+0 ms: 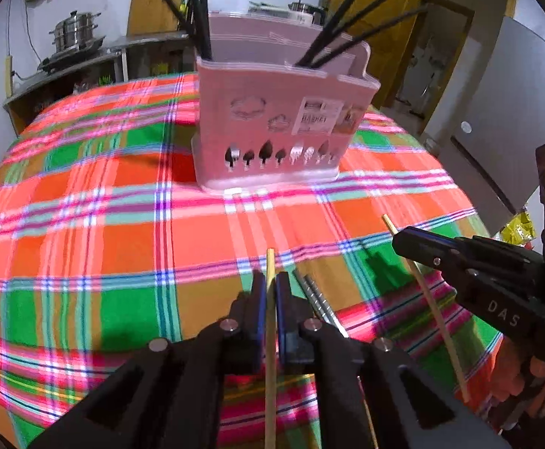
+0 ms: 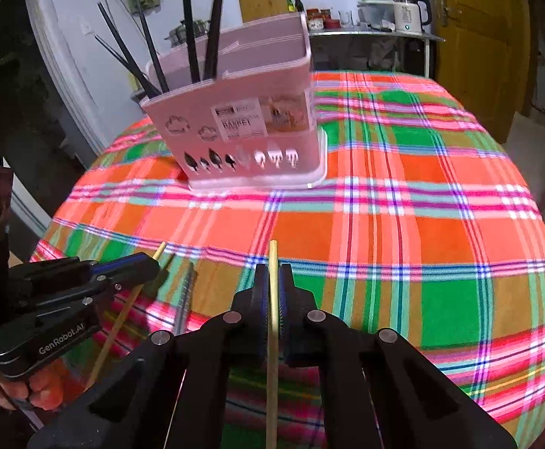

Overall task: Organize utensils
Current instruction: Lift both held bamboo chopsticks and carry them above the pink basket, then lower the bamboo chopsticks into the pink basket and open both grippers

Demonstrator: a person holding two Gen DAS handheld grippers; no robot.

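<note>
A pink utensil basket (image 1: 276,119) stands on the plaid tablecloth and holds several black chopsticks (image 1: 201,11); it also shows in the right wrist view (image 2: 242,123). My left gripper (image 1: 271,280) is shut on a wooden chopstick (image 1: 270,355), held above the cloth near the front edge. My right gripper (image 2: 273,273) is shut on another wooden chopstick (image 2: 272,355). Each gripper shows in the other's view: the right gripper (image 1: 403,235) with its chopstick (image 1: 433,310), the left gripper (image 2: 152,262) with its chopstick (image 2: 122,318). Metal chopsticks (image 1: 319,303) lie on the cloth between them.
The round table (image 2: 440,224) has a red, green and orange plaid cloth. Behind it are a steel counter with pots (image 1: 74,33), a kettle (image 2: 409,11), jars, and a yellow door (image 2: 474,37). The metal chopsticks also show in the right wrist view (image 2: 184,299).
</note>
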